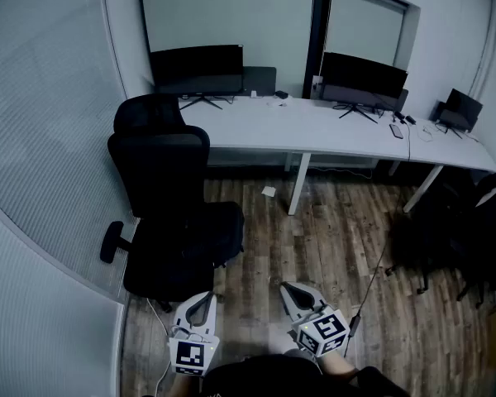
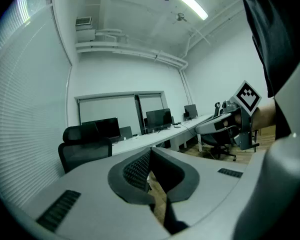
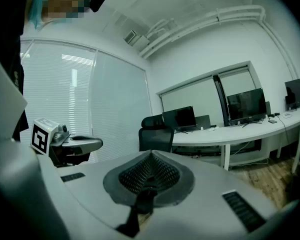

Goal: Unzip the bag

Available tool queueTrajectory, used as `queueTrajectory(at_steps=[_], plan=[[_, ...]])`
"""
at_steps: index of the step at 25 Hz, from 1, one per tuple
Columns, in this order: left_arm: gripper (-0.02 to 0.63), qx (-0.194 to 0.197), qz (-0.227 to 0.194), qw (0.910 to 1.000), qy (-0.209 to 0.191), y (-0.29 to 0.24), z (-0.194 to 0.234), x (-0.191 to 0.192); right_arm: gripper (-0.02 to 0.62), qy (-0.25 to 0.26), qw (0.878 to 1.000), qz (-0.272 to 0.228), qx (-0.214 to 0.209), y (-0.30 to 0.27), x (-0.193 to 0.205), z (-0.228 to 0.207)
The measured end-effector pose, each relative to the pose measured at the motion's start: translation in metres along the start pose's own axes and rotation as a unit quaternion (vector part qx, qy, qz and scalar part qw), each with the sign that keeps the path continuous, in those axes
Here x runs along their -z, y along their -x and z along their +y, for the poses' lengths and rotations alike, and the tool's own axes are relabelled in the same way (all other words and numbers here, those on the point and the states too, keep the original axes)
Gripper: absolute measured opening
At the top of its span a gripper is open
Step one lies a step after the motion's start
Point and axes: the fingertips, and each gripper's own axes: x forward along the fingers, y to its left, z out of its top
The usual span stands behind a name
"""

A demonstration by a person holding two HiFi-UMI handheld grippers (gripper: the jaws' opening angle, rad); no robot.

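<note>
Both grippers are held low near the person's body, pointing out over the wooden floor. My left gripper (image 1: 205,298) is shut and empty, its ribbed pads meeting in the left gripper view (image 2: 151,153). My right gripper (image 1: 286,289) is shut too, with nothing between its pads (image 3: 150,157). Each shows in the other's view: the right gripper (image 2: 217,124) and the left gripper (image 3: 85,143). A dark bag-like heap (image 1: 467,238) stands at the far right, well away from both grippers. I see no zip.
A black office chair (image 1: 169,213) stands just ahead of the left gripper. Behind it a long white desk (image 1: 331,131) carries two monitors (image 1: 197,66). A thin cable (image 1: 379,271) runs down to the floor right of the right gripper. Blinds (image 1: 41,139) fill the left.
</note>
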Motion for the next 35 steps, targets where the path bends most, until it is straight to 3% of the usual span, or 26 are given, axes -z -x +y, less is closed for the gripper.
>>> queueTrajectory(at_steps=[6,12,16,19,30,35], plan=[[0.018,0.006,-0.005,1.0,-0.004,-0.007,0.003,0.005,0.046,-0.004,1.0,-0.011,-0.01,-0.014,0.001,-0.005],[0.023,0.004,-0.009,0.9999,-0.003,-0.043,-0.006,0.007,0.048,0.0,1.0,0.002,-0.022,-0.039,0.012,-0.037],[0.042,-0.006,0.019,0.9998,-0.008,-0.072,-0.011,0.02,0.057,0.002,0.999,0.02,-0.042,-0.058,0.02,-0.063],[0.106,-0.017,0.039,0.9991,0.007,-0.092,-0.015,0.029,0.137,0.001,0.998,0.033,-0.056,-0.071,0.025,-0.082],[0.204,-0.062,0.126,0.9901,0.004,-0.153,-0.039,0.076,0.15,0.02,0.989,0.086,-0.116,-0.104,0.063,-0.151],[0.213,-0.074,0.154,0.9854,-0.001,-0.174,-0.033,0.1,0.153,0.026,0.984,0.114,-0.138,-0.133,0.088,-0.166]])
